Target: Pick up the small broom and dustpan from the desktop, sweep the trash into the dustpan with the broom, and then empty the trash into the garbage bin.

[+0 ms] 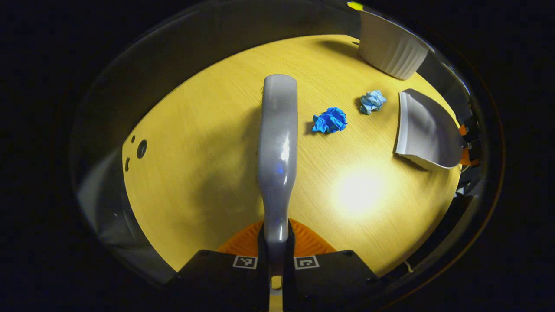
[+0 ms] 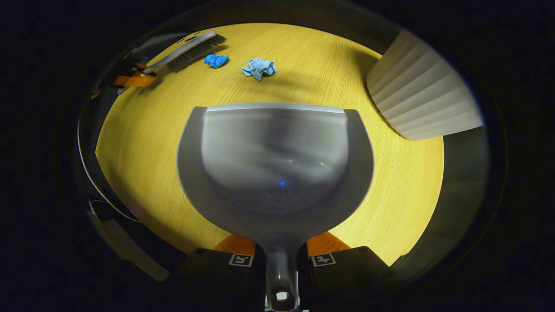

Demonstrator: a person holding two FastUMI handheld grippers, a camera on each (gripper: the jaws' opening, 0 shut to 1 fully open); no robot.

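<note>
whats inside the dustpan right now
Nothing: the dustpan held by the right gripper shows a bare scoop. Both paper wads lie on the table beyond its lip. The table beneath it is covered.

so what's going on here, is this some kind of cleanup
Yes. A person works two handheld grippers over a wooden desktop. The left gripper is shut on the broom; the right gripper is shut on the dustpan. Two crumpled paper balls, a dark blue one and a pale blue one, lie unswept between the tools, with the ribbed white bin nearby.
</note>
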